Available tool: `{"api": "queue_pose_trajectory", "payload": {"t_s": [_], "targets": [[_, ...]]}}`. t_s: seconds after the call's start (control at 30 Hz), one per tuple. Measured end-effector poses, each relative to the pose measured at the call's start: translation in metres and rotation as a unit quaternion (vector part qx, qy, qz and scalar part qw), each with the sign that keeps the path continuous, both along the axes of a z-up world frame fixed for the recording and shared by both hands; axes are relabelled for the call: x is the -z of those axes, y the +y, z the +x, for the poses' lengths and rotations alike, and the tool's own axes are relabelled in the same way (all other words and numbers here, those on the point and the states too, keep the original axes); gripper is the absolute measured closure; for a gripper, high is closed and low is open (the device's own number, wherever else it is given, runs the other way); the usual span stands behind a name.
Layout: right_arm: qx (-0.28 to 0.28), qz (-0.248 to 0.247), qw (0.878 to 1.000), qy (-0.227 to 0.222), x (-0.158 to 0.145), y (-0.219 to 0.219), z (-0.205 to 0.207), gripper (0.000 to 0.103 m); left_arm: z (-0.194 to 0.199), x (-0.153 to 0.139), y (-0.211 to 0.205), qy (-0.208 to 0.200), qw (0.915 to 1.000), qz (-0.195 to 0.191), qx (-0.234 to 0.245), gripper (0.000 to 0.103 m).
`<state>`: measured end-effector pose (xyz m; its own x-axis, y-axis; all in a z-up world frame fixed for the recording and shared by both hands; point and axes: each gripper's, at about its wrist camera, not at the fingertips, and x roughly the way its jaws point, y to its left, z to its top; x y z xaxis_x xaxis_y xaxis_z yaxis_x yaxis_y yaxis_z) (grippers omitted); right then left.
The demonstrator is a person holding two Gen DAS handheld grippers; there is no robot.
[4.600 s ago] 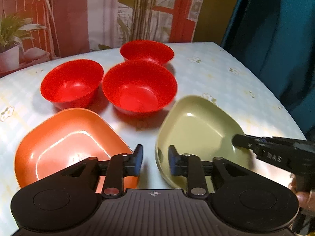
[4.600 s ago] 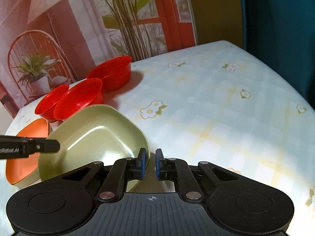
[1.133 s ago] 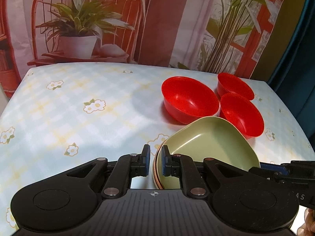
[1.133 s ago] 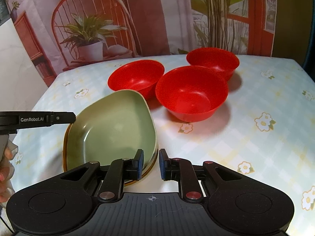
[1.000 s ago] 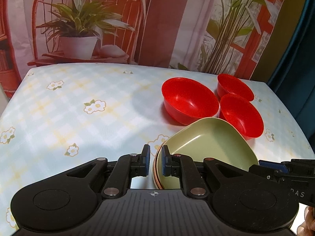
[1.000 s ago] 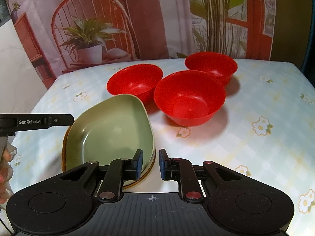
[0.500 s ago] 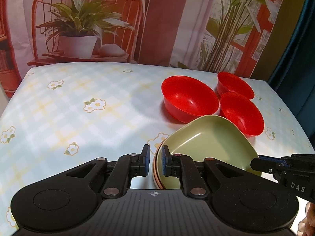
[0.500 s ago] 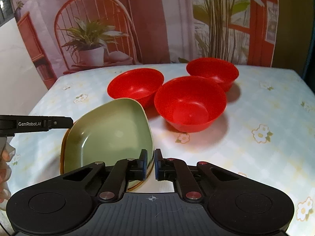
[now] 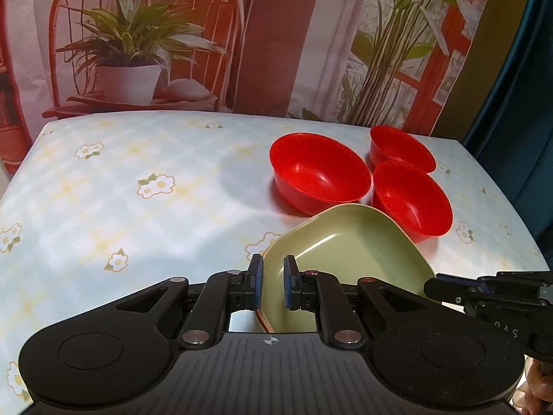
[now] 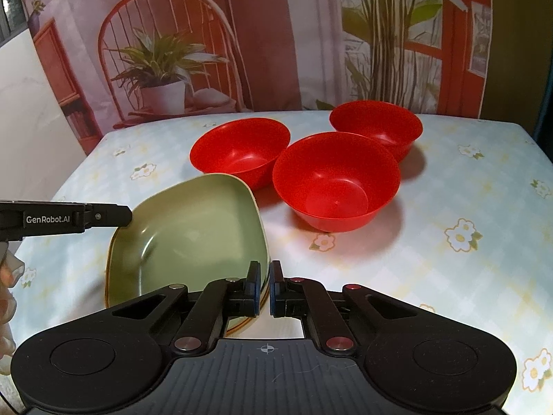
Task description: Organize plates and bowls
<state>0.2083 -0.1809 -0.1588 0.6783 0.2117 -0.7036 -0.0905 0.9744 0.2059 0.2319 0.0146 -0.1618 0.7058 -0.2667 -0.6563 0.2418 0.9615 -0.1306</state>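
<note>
The green plate [image 10: 193, 238] is sitting nested in an orange plate [image 10: 110, 278], of which only a thin rim is showing, near the front edge of the desk [image 9: 138, 186]. Both claws are gripping this stack from opposite sides: the left claw [image 9: 271, 285] is pinching the rim on its side, and the right claw [image 10: 264, 290] is closed tight on the rim on the other side.

The three red bowls [image 10: 337, 181] are standing just behind the stack, toward the back right corner of the desk, and the nearest one is almost touching the green plate.

I think the main risk is uneven lifting. If one hand is rising faster, the smooth plates may tilt and slide out of a grip. Pushing the stack toward the back may also knock the nearest bowl.
</note>
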Motion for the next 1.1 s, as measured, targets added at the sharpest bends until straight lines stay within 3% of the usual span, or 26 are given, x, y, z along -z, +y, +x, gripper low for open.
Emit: {"api": "queue_pose_trajectory", "payload": {"t_s": [0.2, 0.37, 0.5, 0.67, 1.1], "targets": [[0.002, 0.006, 1.0, -0.007, -0.006, -0.002, -0.002, 0.087, -0.002, -0.01, -0.001, -0.011, 0.9999, -0.004, 0.001, 0.09], [0.0, 0.009, 1.0, -0.027, -0.022, -0.013, 0.001, 0.084, -0.004, -0.027, -0.001, -0.029, 0.9995, -0.01, -0.001, 0.09], [0.006, 0.011, 0.999, -0.042, -0.035, -0.029, 0.008, 0.072, -0.005, -0.044, -0.004, -0.046, 0.9989, -0.008, -0.002, 0.089], [0.018, 0.0, 0.998, -0.061, -0.051, -0.052, 0.019, 0.069, -0.003, -0.065, -0.008, -0.068, 0.9977, -0.008, -0.006, 0.08], [0.054, -0.017, 0.991, -0.12, -0.094, -0.122, 0.051, 0.064, 0.02, -0.122, -0.031, -0.115, 0.9931, 0.01, -0.02, 0.079]]}}
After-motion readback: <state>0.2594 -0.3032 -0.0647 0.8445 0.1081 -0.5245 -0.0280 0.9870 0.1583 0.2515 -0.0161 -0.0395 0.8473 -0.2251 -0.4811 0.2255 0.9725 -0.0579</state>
